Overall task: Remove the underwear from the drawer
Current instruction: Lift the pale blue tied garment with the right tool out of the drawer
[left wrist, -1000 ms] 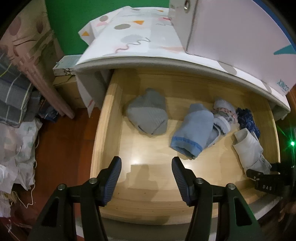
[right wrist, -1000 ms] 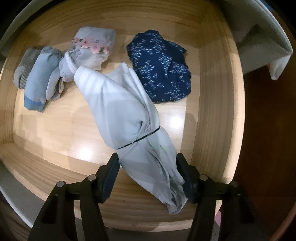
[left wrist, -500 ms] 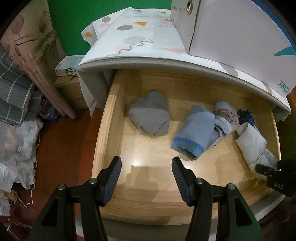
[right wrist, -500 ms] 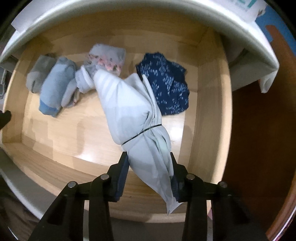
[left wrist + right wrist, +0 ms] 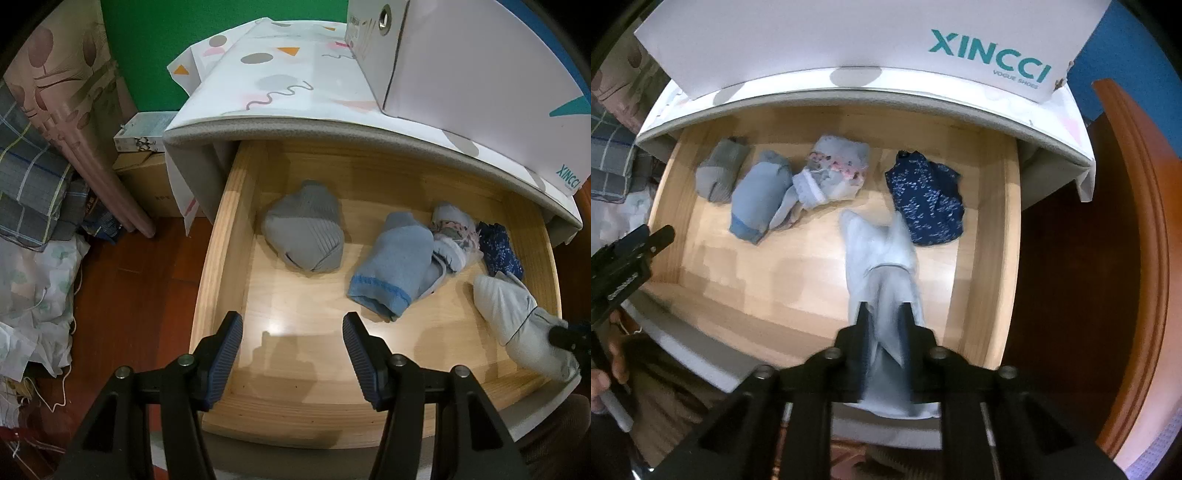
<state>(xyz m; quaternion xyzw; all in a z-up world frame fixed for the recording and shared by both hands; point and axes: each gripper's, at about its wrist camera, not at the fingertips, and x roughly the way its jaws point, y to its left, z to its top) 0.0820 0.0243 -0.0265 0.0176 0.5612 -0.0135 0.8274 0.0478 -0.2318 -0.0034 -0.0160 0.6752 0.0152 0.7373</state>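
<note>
The wooden drawer (image 5: 218,236) (image 5: 993,236) stands pulled out. My right gripper (image 5: 884,314) is shut on pale white underwear (image 5: 881,251), which hangs from it above the drawer's right front. The same underwear (image 5: 513,314) shows at the right edge of the left wrist view, with the right gripper's tip (image 5: 565,336) on it. My left gripper (image 5: 291,332) hovers open over the drawer's front left, nothing between its fingers. Left in the drawer: a grey roll (image 5: 306,232), a light blue roll (image 5: 395,262), a floral pale piece (image 5: 838,166) and a navy patterned piece (image 5: 929,197).
A white shoe box (image 5: 849,40) sits on the patterned cabinet top (image 5: 288,85) above the drawer. Folded fabrics and bags (image 5: 33,192) pile on the wooden floor at left. A brown wooden panel (image 5: 1137,229) rises at right. A person's hand (image 5: 609,365) holds the left tool.
The right gripper closed on the white underwear and rose, lifting it off the drawer floor. The left gripper stayed put.
</note>
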